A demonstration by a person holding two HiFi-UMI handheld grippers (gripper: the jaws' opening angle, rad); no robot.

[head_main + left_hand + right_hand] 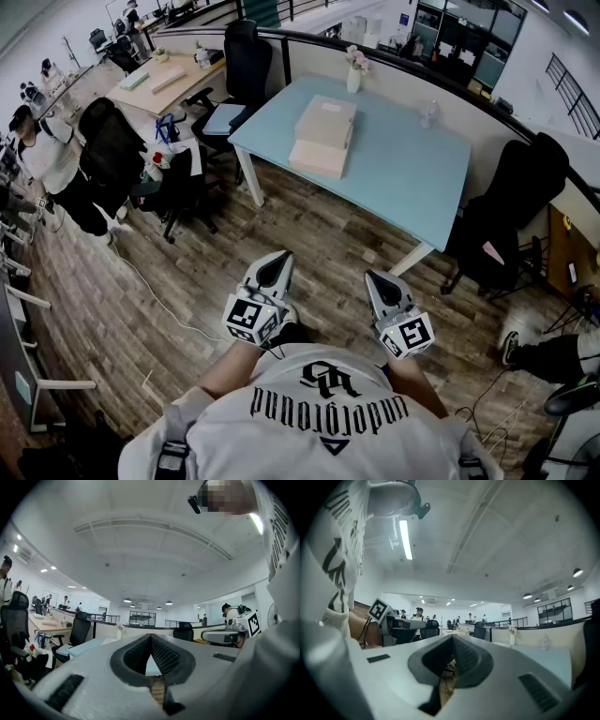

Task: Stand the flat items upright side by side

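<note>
Two flat beige boxes (323, 134) lie stacked on the light blue table (412, 173), toward its left half. Both grippers are held close to my chest, well short of the table. My left gripper (276, 263) is shut with nothing between its jaws, its marker cube below it. My right gripper (379, 280) is likewise shut and empty. In the left gripper view the left gripper (151, 638) points level across the room, with the table edge (89, 645) low at left. The right gripper (452, 641) in its own view sees the table (548, 660) at right.
A small vase (353, 73) and a clear bottle (428, 113) stand at the table's far edge. Black office chairs stand at the far left (239, 70) and at the right (511, 220). A person (47, 164) sits at left over wood flooring (309, 234).
</note>
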